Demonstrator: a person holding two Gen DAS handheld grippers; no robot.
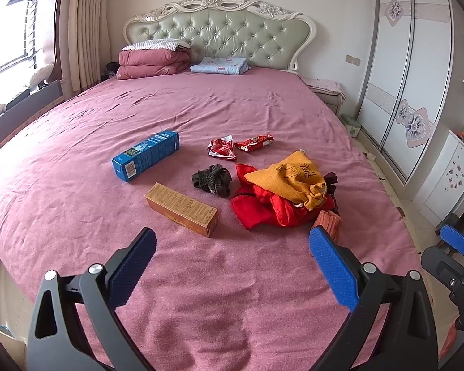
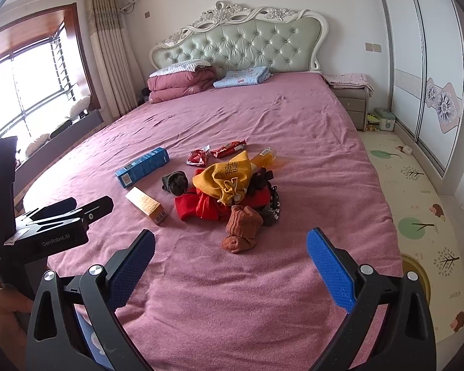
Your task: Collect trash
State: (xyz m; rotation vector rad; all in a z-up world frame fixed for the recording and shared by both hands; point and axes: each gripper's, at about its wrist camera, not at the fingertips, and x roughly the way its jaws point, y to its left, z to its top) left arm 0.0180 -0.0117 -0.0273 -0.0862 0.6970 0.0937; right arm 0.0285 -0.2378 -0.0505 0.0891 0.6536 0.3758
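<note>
A yellow drawstring pouch [image 1: 289,179] lies cinched shut on top of a crumpled red garment [image 1: 259,207] toward the right side of the bed [image 1: 232,99]; what the pouch holds cannot be seen. Two closed cartons lie left of the heap, apart from each other: a blue carton [image 1: 146,159] farther up the bed and an orange-brown carton [image 1: 182,208] nearer the foot edge. Between them and the heap sits a dark balled sock [image 1: 212,181]. Beyond the sock, toward the headboard, lie two red snack wrappers [image 1: 222,148] [image 1: 254,142], side by side and torn open. A rust-coloured sock pair [image 2: 242,230] rests at the near edge of the heap, touching a black strap [image 2: 274,208]. An orange plastic bottle [image 2: 267,156] lies behind the pouch.

The left gripper [image 1: 232,241] hovers over the foot end of the bed, its jaws spread wide and holding nothing, clear of the orange-brown carton ahead. The right gripper [image 2: 230,242] is likewise spread wide and empty, with the rust socks just ahead between its fingers but not touched.
</note>
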